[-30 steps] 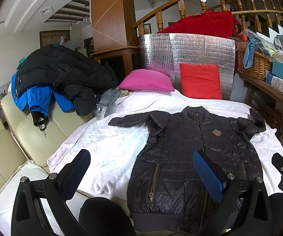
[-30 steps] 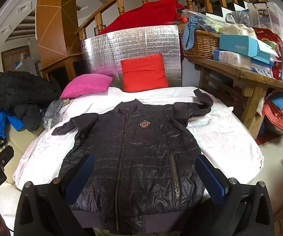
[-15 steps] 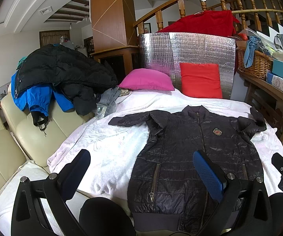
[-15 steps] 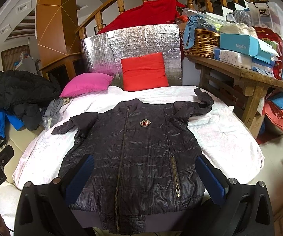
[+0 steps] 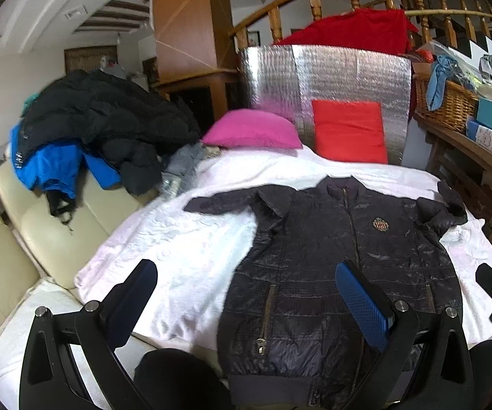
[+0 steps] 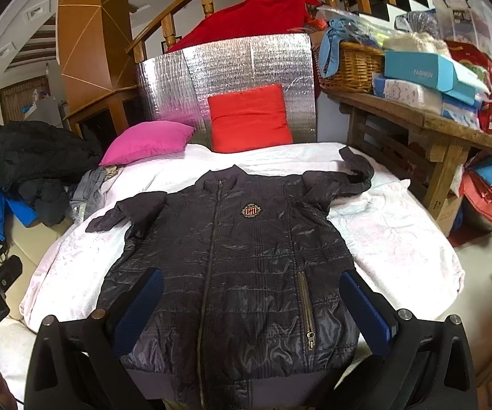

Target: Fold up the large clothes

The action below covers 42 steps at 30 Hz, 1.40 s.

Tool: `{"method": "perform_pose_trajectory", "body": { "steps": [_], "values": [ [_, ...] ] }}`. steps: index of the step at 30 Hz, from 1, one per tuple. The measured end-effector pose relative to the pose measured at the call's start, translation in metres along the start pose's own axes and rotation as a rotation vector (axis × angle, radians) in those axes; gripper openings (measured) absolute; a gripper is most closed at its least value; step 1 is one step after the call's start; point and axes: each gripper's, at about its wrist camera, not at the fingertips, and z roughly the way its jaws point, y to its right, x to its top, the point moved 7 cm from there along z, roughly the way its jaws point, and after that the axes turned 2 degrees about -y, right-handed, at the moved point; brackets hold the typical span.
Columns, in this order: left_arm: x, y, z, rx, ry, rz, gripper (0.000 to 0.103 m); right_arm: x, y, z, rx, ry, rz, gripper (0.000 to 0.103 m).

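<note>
Your dark quilted jacket (image 6: 232,266) lies face up and zipped on the white, nubbly blanket (image 6: 393,239), collar away from you, ribbed hem nearest. Its shiny shell shows horizontal stitching, a round embroidered crest (image 6: 251,210) on the chest and brass-toned pocket zips. Both sleeves are bent short at the shoulders. Your left gripper (image 5: 246,294) hangs above the jacket's left edge, jaws spread wide, nothing between the blue textured pads (image 5: 362,302). Your right gripper (image 6: 253,302) hovers over the hem, equally wide and empty. Beyond the collar, a plump pink pillow (image 6: 147,140) and a square red cushion (image 6: 249,118) rest against crinkled silver foil board (image 6: 232,65).
</note>
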Motion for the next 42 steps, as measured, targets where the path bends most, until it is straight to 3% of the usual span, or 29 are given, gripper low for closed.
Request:
{"method": "perform_pose_trajectory", "body": {
  "steps": [4,9,13,16,21,23,25,26,28,29,30,32,34,38,42],
  "values": [
    [0.001,0.018,0.073,-0.054,-0.133,0.002,0.103,0.013,0.027,0.031,0.017,-0.02,0.046,0.103],
    [-0.015,0.049,0.19,-0.023,-0.306,0.044,0.103,0.046,0.107,0.096,0.055,-0.057,0.242,0.103],
    [-0.018,0.077,0.261,0.012,-0.358,0.067,0.103,0.075,0.18,0.164,0.079,-0.072,0.437,0.103],
    [-0.012,0.098,0.29,-0.014,-0.364,0.075,0.103,0.094,0.223,0.214,0.119,-0.063,0.577,0.103],
    [-0.024,0.138,0.325,-0.076,-0.362,0.183,0.103,0.118,0.284,0.305,0.134,-0.051,0.762,0.103],
    [-0.037,0.148,0.334,-0.096,-0.411,0.234,0.103,0.116,0.306,0.34,0.133,-0.073,0.828,0.103],
    [-0.04,0.151,0.337,-0.11,-0.405,0.247,0.103,0.115,0.318,0.372,0.151,-0.11,0.872,0.101],
    [-0.041,0.151,0.338,-0.125,-0.4,0.235,0.103,0.115,0.323,0.387,0.16,-0.134,0.884,0.095],
    [-0.042,0.147,0.344,-0.161,-0.431,0.188,0.103,0.114,0.325,0.407,0.181,-0.16,0.886,0.077],
    [-0.043,0.145,0.347,-0.182,-0.446,0.149,0.103,0.111,0.323,0.417,0.181,-0.184,0.865,0.056],
    [-0.042,0.143,0.349,-0.193,-0.447,0.127,0.103,0.109,0.32,0.422,0.16,-0.206,0.843,0.026],
    [-0.043,0.146,0.347,-0.182,-0.44,0.149,0.103,0.108,0.314,0.424,0.109,-0.233,0.816,0.024],
    [-0.045,0.148,0.343,-0.175,-0.433,0.154,0.103,0.126,0.301,0.407,0.105,-0.166,0.774,0.022],
    [-0.039,0.149,0.339,-0.203,-0.473,0.14,0.103,0.175,0.241,0.357,0.103,-0.031,0.553,0.021],
    [0.0,0.131,0.308,-0.2,-0.315,0.076,0.103,0.203,0.135,0.314,0.231,0.026,0.329,0.021]
  ]
}}
